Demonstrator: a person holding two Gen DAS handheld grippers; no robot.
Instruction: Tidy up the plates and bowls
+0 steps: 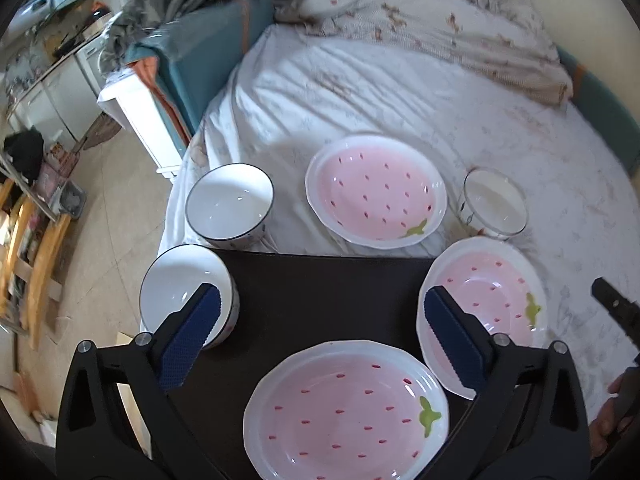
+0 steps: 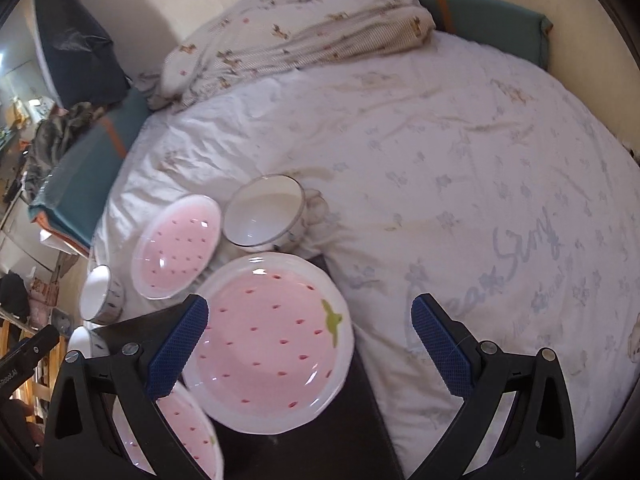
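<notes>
Three pink strawberry plates and three white bowls sit around a dark board (image 1: 320, 292) on the bed. In the left wrist view one plate (image 1: 346, 408) lies on the board near me, one (image 1: 486, 304) at its right edge, one (image 1: 376, 192) on the sheet beyond. Two bowls (image 1: 230, 206) (image 1: 184, 292) stand at the left, and a third bowl (image 1: 494, 202) at the right. My left gripper (image 1: 320, 316) is open and empty above the board. My right gripper (image 2: 310, 324) is open and empty over the right-edge plate (image 2: 272, 340); the third bowl (image 2: 264, 210) lies beyond.
The white sheet (image 2: 480, 200) has a crumpled blanket (image 2: 304, 32) at the far end. The bed's left edge drops to the floor (image 1: 108, 200), beside a white cabinet (image 1: 140, 116) and wooden furniture (image 1: 36, 248).
</notes>
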